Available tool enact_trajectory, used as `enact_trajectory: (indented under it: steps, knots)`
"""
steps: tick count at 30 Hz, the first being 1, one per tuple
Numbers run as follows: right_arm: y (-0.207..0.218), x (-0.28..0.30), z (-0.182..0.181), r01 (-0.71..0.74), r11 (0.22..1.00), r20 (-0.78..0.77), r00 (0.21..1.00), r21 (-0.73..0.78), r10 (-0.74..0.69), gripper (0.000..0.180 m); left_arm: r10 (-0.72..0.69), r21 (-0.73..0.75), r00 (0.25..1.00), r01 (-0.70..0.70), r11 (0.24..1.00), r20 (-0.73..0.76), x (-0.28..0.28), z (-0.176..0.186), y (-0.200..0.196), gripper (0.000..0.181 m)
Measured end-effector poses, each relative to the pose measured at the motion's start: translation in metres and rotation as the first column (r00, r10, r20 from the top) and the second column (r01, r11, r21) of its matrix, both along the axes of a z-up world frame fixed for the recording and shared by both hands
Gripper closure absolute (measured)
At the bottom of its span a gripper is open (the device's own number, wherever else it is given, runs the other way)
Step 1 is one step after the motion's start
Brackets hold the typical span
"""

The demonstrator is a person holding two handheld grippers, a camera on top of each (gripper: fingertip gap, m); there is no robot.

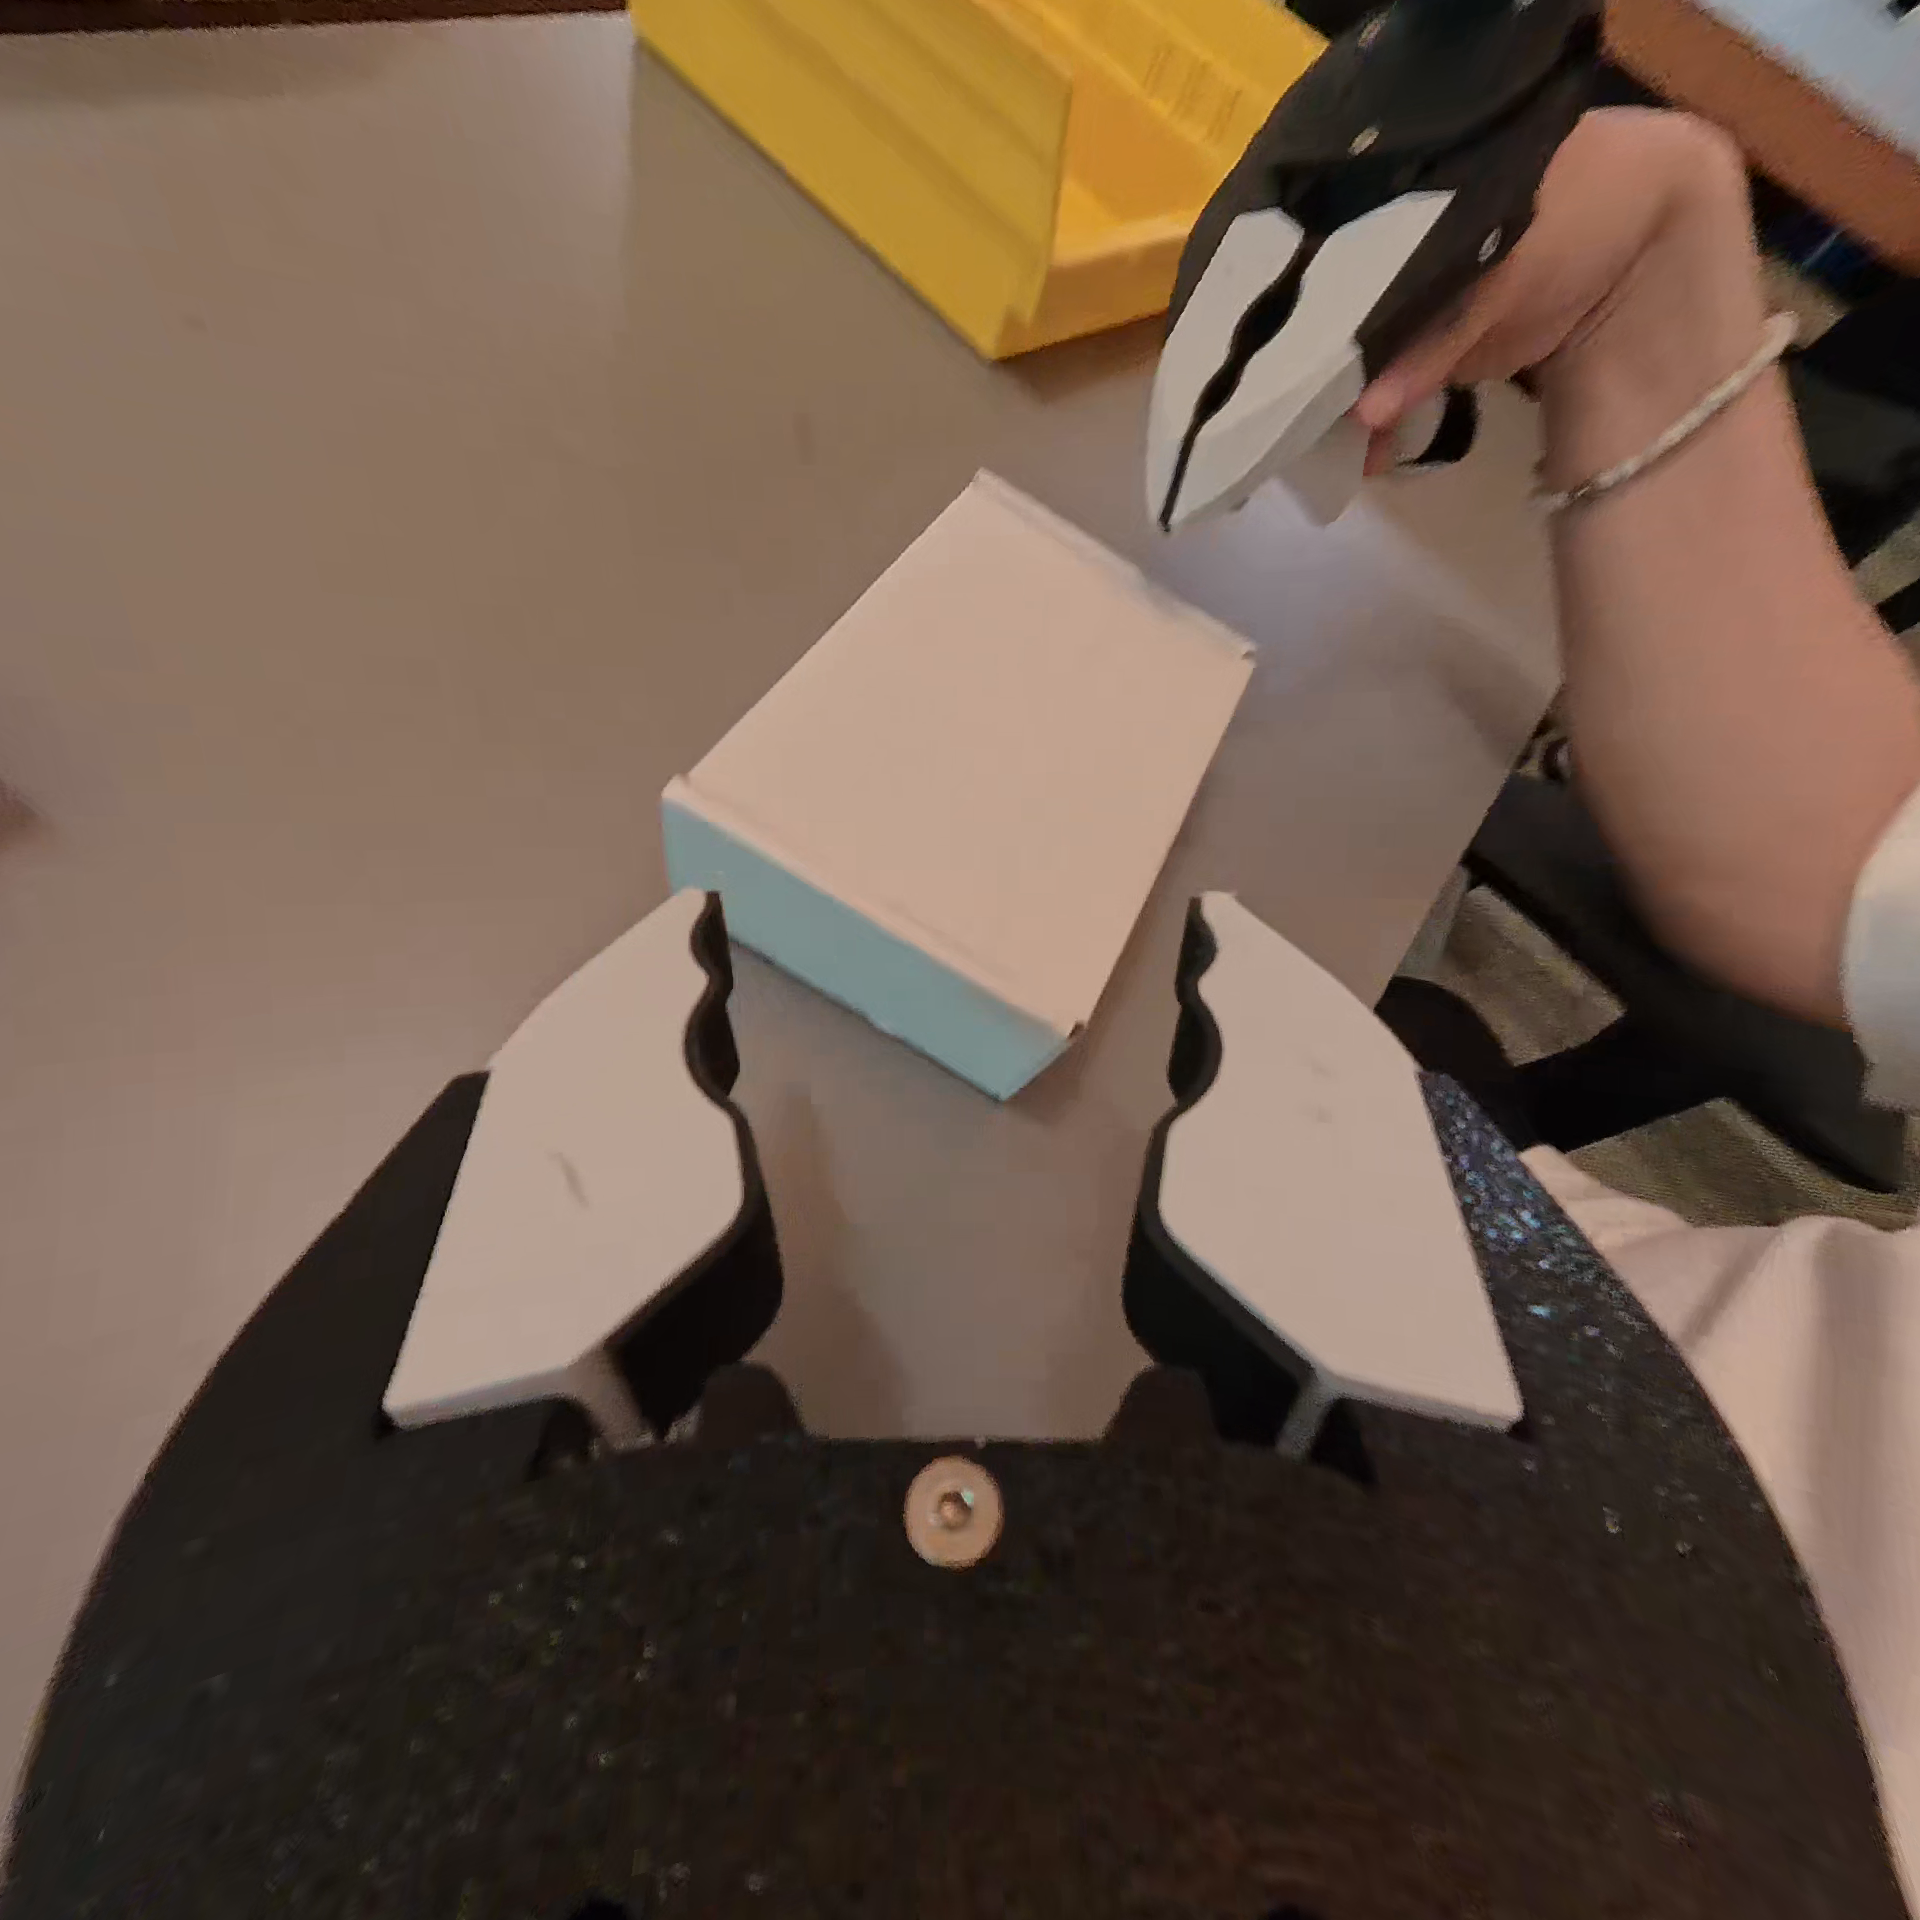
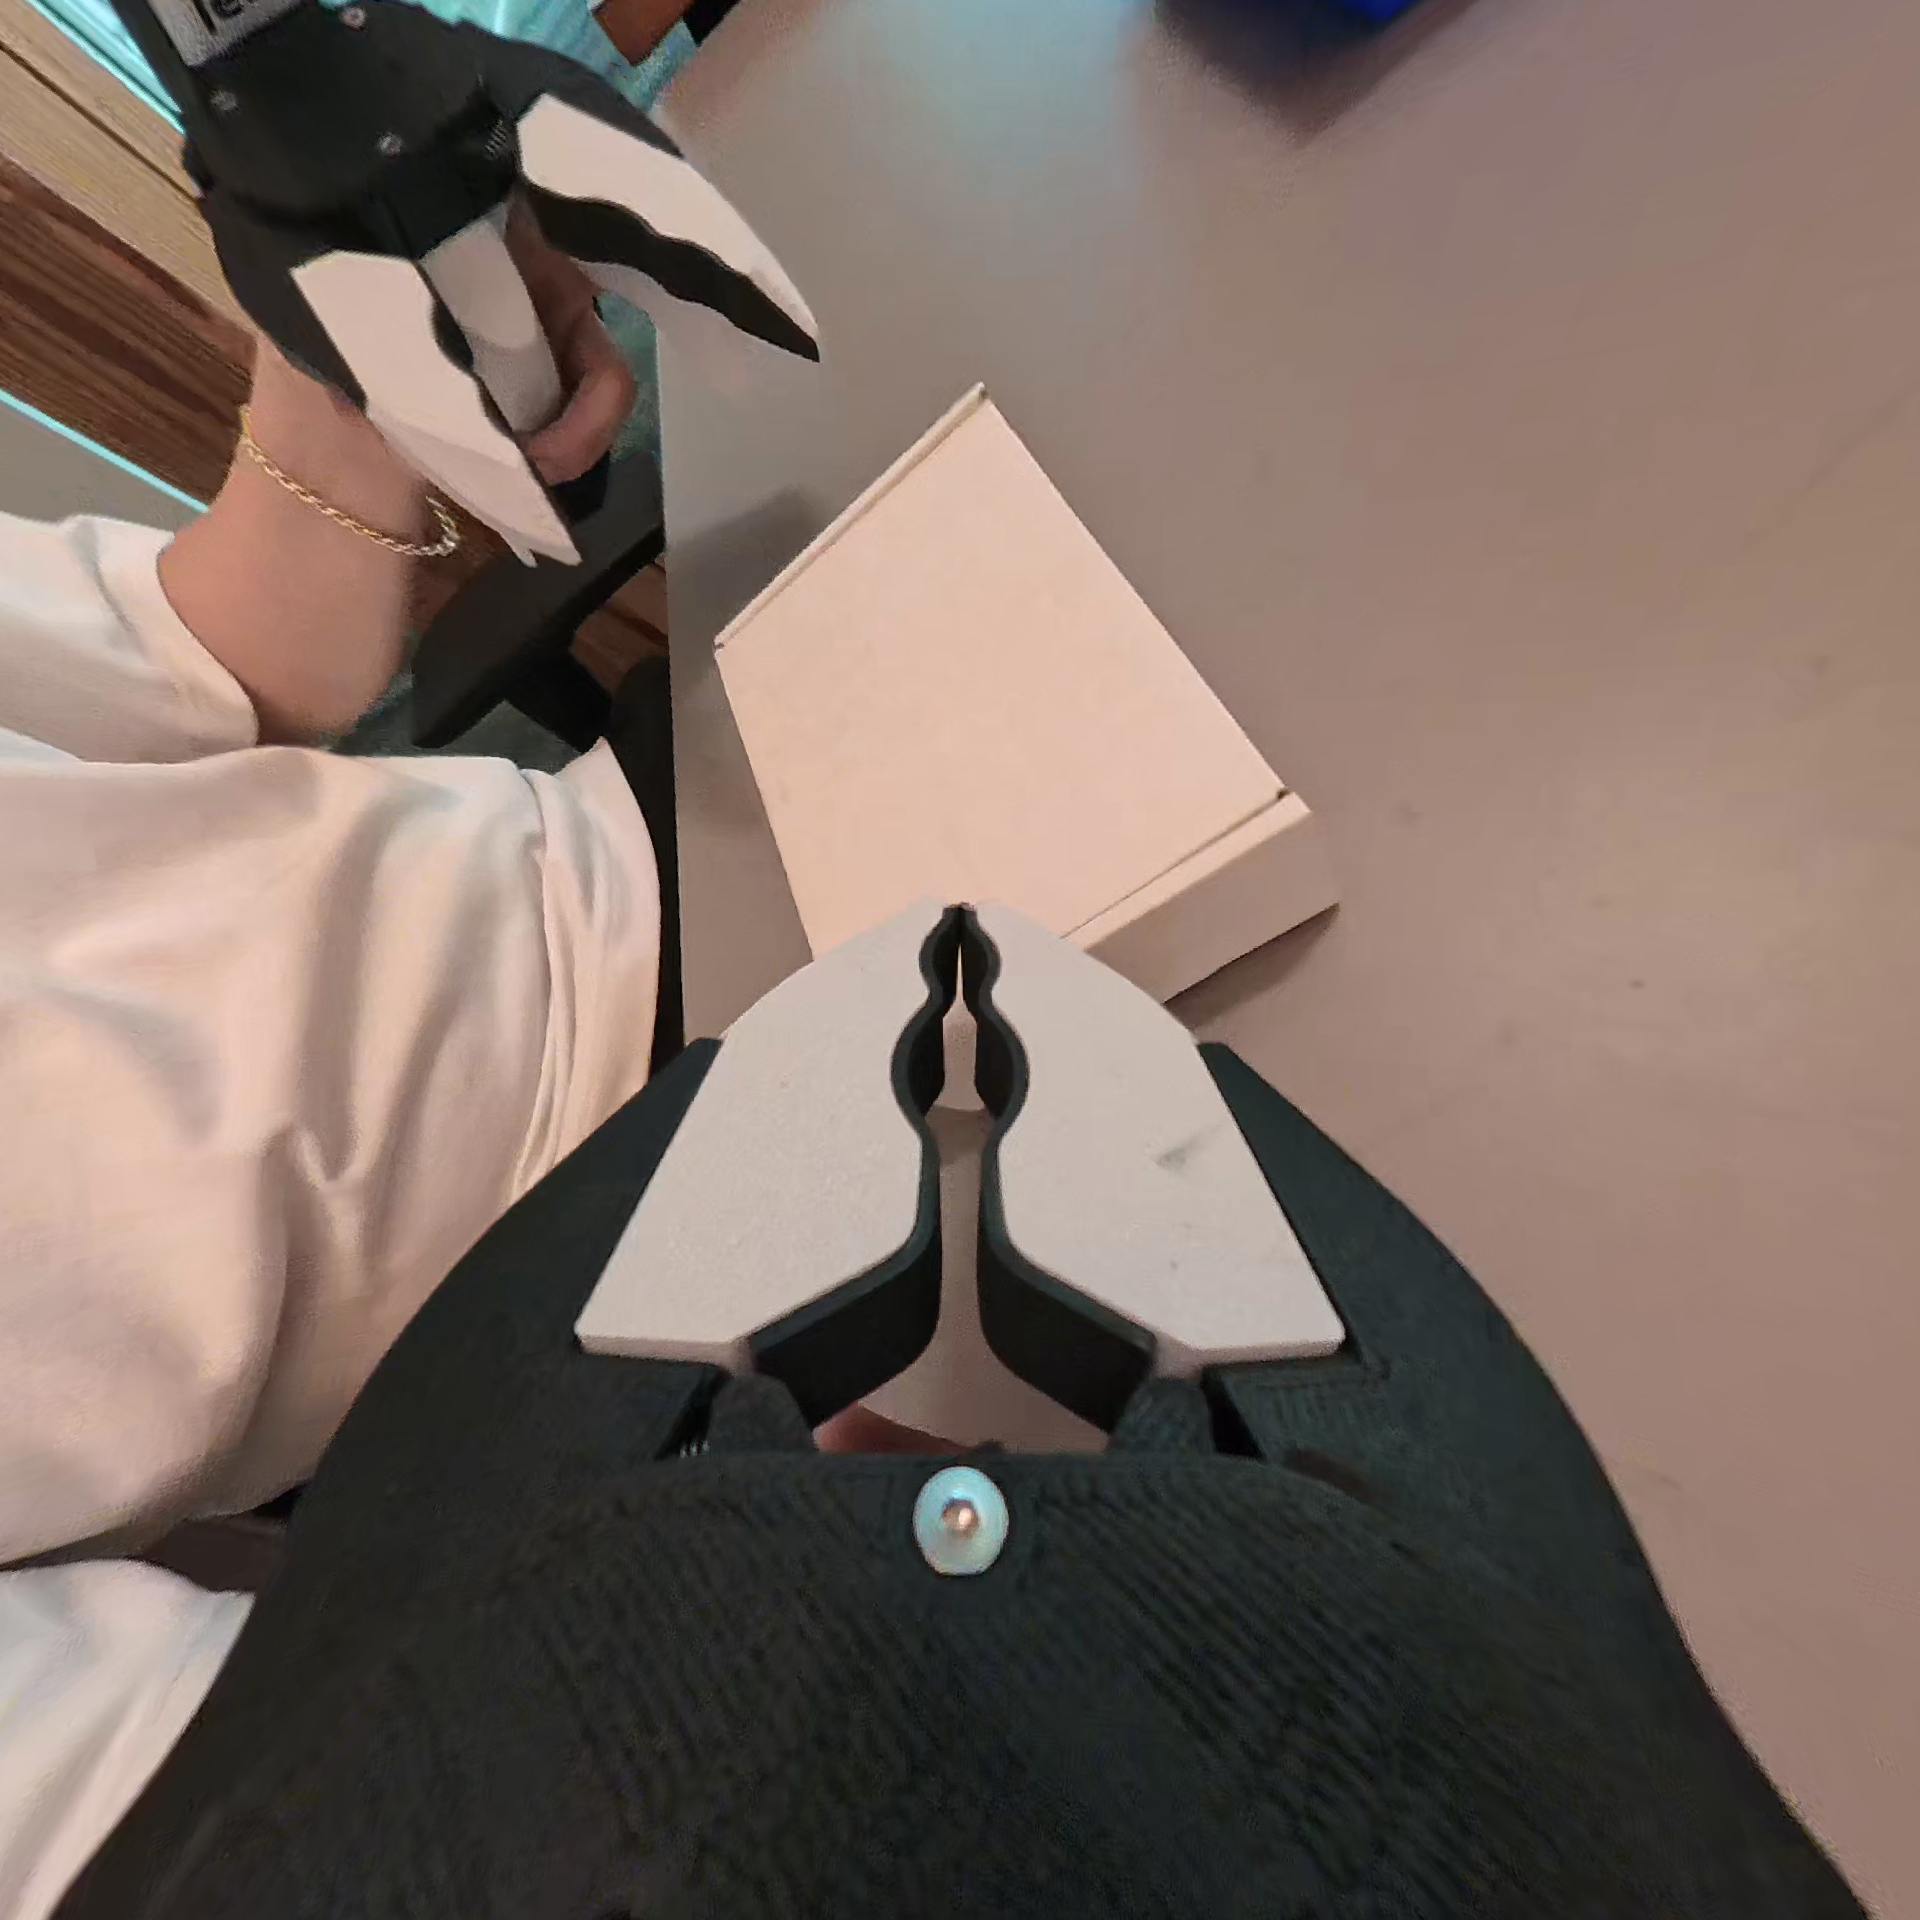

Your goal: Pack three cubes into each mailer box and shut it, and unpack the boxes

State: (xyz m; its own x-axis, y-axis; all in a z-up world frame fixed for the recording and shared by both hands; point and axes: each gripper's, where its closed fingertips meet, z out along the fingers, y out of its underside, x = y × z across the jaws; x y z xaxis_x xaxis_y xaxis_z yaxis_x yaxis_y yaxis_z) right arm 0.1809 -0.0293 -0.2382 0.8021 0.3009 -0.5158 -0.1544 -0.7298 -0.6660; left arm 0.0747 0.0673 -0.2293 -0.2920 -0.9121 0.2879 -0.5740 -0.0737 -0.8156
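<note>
Left wrist view: left gripper [image 1: 951, 914] spread above closed mailer box [image 1: 966, 769]; right gripper [image 2: 961, 914] clenched empty.

Bare table [image 1: 312, 520] around shut white box [image 1: 966, 748], yellow box [image 1: 935, 156] behind

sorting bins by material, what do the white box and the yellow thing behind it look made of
White mailer box: looks like matte paperboard or thin cardboard, with folded creases and tucked flap edges showing. Yellow open box: probably cardboard with a smooth coloured finish, since its walls are flat, thin panels; blur leaves plastic possible.
</note>
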Motion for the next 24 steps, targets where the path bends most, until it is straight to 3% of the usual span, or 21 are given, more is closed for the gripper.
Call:
enact_trajectory:
  steps: [3,6,10,13,16,19,22,24]
  knots:
    - [0.001,-0.001,0.009,0.025,0.999,-0.061,0.998,0.03,-0.023,0.18,0.03,0.068,0.999,-0.028,0.997,-0.036,-0.009,-0.011,0.01,0.099]
    - [0.004,-0.005,0.01,0.069,0.997,-0.096,0.993,0.04,-0.065,0.18,-0.035,0.22,0.999,0.027,0.975,0.032,-0.012,-0.012,0.016,0.094]
    - [0.008,-0.006,0.0,0.115,0.993,-0.101,0.988,0.009,-0.113,0.18,-0.209,0.534,0.968,0.104,0.839,0.14,-0.013,-0.012,0.018,0.087]
    - [0.007,-0.001,-0.015,0.149,0.987,-0.083,0.985,-0.058,-0.153,0.18,-0.311,0.606,0.928,0.13,0.785,0.204,-0.014,-0.011,0.014,0.091]
    - [0.004,0.001,-0.015,0.161,0.985,-0.125,0.978,-0.056,-0.167,0.18,-0.27,0.461,0.939,0.147,0.875,0.213,-0.016,-0.015,0.015,0.09]
    - [0.001,0.003,-0.015,0.177,0.983,-0.135,0.974,-0.046,-0.181,0.18,-0.149,0.152,0.969,0.12,0.981,0.198,-0.015,-0.011,0.017,0.086]
    - [-0.002,0.006,-0.015,0.19,0.981,-0.138,0.971,-0.038,-0.193,0.18,-0.083,-0.068,0.983,0.095,0.993,0.163,-0.011,-0.005,0.017,0.086]
    - [-0.003,0.007,-0.015,0.197,0.98,-0.138,0.97,-0.032,-0.199,0.18,-0.085,-0.072,0.985,0.096,0.993,0.147,-0.009,-0.006,0.018,0.081]
